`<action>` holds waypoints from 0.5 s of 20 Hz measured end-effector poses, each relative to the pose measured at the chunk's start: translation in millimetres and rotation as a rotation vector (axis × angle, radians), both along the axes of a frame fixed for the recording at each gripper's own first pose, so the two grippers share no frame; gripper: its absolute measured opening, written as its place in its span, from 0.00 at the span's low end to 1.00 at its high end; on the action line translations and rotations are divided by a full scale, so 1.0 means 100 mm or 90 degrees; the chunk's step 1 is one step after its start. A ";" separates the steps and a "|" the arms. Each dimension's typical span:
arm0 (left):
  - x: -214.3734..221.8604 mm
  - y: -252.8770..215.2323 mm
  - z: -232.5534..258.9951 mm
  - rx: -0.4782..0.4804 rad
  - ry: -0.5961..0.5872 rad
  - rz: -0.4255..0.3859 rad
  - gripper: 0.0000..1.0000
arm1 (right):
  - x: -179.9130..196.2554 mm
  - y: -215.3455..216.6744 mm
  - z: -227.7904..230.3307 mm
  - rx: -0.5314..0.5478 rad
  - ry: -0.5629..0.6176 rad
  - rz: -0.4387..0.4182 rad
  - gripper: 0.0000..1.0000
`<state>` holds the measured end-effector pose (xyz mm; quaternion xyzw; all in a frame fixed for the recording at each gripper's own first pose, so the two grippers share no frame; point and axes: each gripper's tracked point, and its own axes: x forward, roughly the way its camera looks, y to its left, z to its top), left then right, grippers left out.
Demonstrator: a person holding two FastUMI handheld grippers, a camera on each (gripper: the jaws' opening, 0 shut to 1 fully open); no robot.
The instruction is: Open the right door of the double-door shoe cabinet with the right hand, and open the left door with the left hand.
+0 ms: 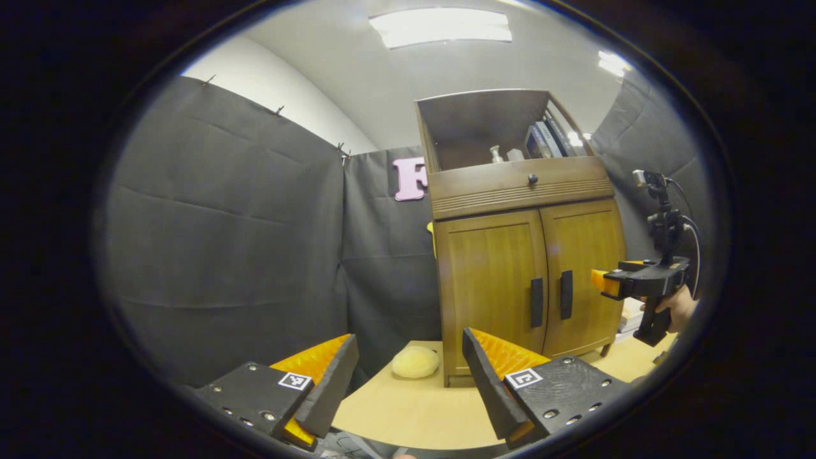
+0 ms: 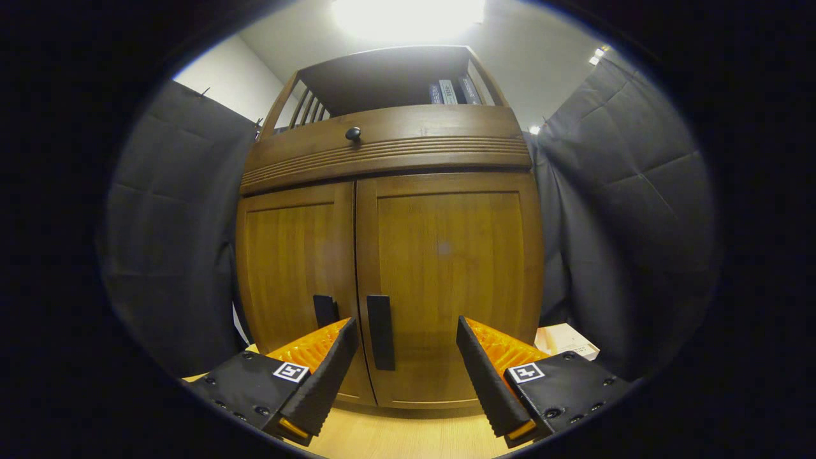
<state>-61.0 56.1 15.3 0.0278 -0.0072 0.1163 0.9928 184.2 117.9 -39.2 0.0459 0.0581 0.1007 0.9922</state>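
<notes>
Black cloth walls surround a light wood tabletop (image 1: 408, 408) w/ a brown shoe cabinet (image 1: 519, 185) standing on it, toward the back right in the left gripper view.

Task looks not yet begun: both doors are flush shut. The right door (image 2: 446, 280) and left door (image 2: 290, 268) meet at the centre, each w/ a dark vertical handle: right handle (image 2: 381, 331), left handle (image 2: 325, 310).

Right gripper (image 2: 403, 357) faces the cabinet front at close range, fingers spread wide w/ nothing between them; the right handle sits in the gap, untouched.

Left gripper (image 1: 408, 376) hangs back, well apart from the cabinet, low over the tabletop, fingers also wide & empty. A pale round sponge-like lump (image 1: 415, 361) lies by the cabinet's base.

Left to do: both pulls.
</notes>
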 end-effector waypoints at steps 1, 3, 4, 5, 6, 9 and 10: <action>0.00 0.05 -0.01 0.002 0.003 0.007 0.94 | 0.07 0.04 -0.03 0.001 0.003 0.001 0.98; -0.04 0.13 -0.04 0.005 0.008 0.020 0.94 | 0.22 0.12 -0.11 0.003 0.009 0.003 0.97; -0.07 0.16 -0.05 0.005 0.011 0.026 0.95 | 0.28 0.17 -0.16 0.003 0.010 0.005 0.96; -0.09 0.19 -0.04 0.007 0.012 0.031 0.95 | 0.36 0.23 -0.19 0.000 0.013 0.006 0.97; -0.10 0.22 -0.04 0.011 0.014 0.038 0.95 | 0.40 0.27 -0.22 -0.003 0.015 0.007 0.96; -0.19 0.25 0.00 0.019 0.015 0.056 0.95 | 0.56 0.39 -0.33 -0.007 0.027 0.012 0.96; -0.22 0.28 0.00 0.020 0.016 0.060 0.95 | 0.62 0.44 -0.40 -0.010 0.035 0.014 0.95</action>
